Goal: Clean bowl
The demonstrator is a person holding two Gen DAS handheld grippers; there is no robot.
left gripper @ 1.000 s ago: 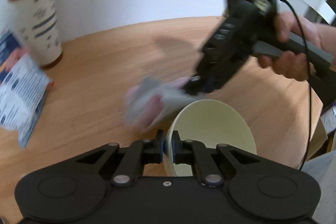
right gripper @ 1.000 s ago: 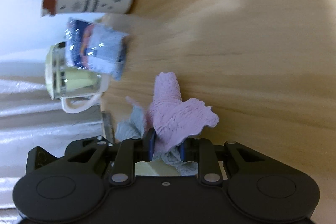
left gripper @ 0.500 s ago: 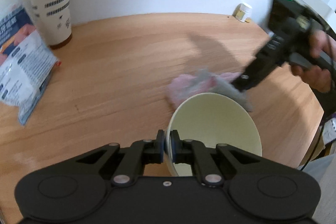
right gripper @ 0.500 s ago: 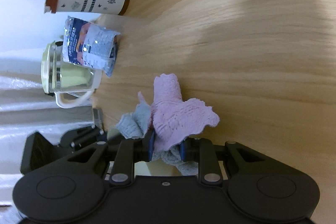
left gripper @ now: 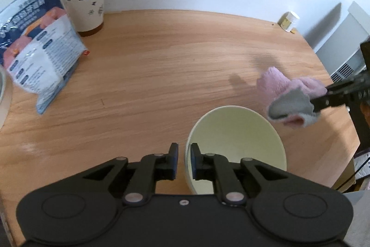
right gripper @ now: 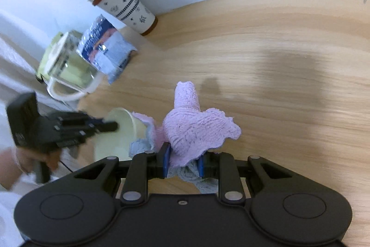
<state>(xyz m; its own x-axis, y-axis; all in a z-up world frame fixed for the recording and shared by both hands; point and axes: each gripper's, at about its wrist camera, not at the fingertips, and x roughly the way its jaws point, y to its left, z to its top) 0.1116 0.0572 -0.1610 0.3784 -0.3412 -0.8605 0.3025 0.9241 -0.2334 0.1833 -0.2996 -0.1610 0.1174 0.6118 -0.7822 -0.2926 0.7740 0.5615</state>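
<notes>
Near the worktop's (left gripper: 161,66) front edge, the pale bowl (left gripper: 235,142) looks empty, its rim pinched by the left gripper (left gripper: 184,160); the right gripper (right gripper: 182,161) clamps a pink-grey cloth (right gripper: 196,129) just beside it.

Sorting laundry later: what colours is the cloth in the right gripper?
Pink with a grey-blue side; cloth shows best in the right wrist view.

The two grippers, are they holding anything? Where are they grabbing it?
The left gripper pinches the bowl by its rim. The right gripper clamps the pink cloth at its bunched lower edge.
</notes>
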